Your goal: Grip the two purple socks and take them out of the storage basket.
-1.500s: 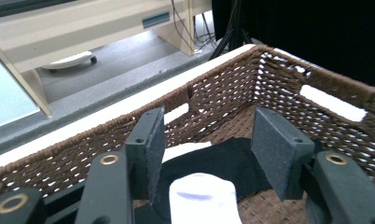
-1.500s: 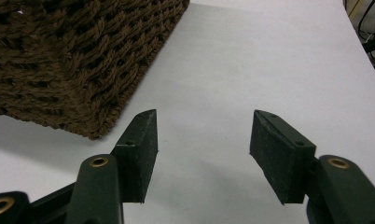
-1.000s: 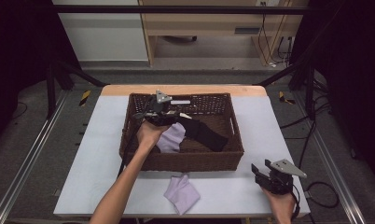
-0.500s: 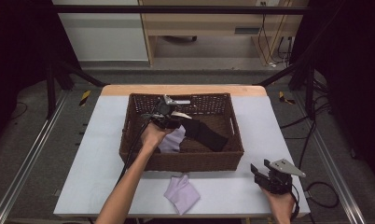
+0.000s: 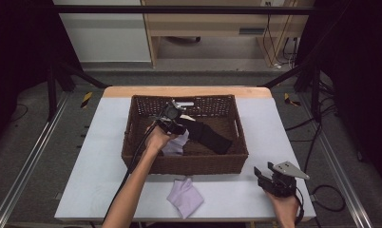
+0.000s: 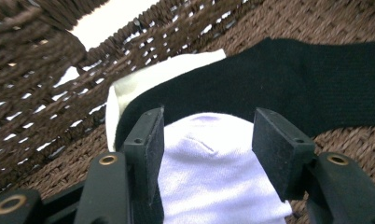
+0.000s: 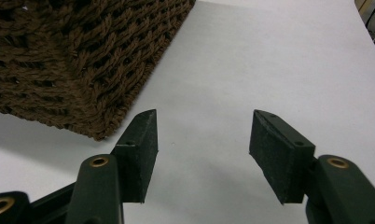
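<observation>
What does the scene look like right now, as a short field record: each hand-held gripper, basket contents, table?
left hand-held gripper: jaws open, above the lavender sock inside the basket
right hand-held gripper: jaws open, nothing between them, over the white table by a basket corner
basket contents: lavender sock overlapping a black sock, a white item under the black one
table: a second lavender sock in front of the basket

Brown woven basket, black sock, lilac sock.
</observation>
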`<action>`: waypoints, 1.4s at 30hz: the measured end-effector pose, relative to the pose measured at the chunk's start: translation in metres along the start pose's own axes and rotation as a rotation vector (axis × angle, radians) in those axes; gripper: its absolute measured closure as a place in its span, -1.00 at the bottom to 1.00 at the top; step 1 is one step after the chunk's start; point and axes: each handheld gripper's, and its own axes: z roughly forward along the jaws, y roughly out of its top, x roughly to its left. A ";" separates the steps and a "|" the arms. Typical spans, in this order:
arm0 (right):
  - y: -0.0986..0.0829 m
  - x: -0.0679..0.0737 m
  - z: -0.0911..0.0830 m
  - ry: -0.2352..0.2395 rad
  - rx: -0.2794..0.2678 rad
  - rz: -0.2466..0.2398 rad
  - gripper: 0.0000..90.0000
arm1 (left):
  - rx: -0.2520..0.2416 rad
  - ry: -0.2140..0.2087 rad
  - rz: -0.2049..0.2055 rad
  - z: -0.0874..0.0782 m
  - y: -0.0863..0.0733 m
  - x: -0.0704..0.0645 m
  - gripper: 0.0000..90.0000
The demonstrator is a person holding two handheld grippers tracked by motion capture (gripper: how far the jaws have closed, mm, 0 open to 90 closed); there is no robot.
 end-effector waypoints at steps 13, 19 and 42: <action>0.000 0.000 0.000 0.001 0.003 0.006 -0.07 | 0.098 -0.032 0.082 0.014 0.001 -0.004 0.29; 0.000 0.000 0.000 -0.003 -0.001 0.005 -0.07 | 0.125 -0.040 0.064 0.015 0.001 -0.004 0.61; -0.001 -0.001 -0.001 -0.001 -0.003 0.004 -0.07 | 0.169 -0.009 -0.022 0.021 -0.001 0.003 0.09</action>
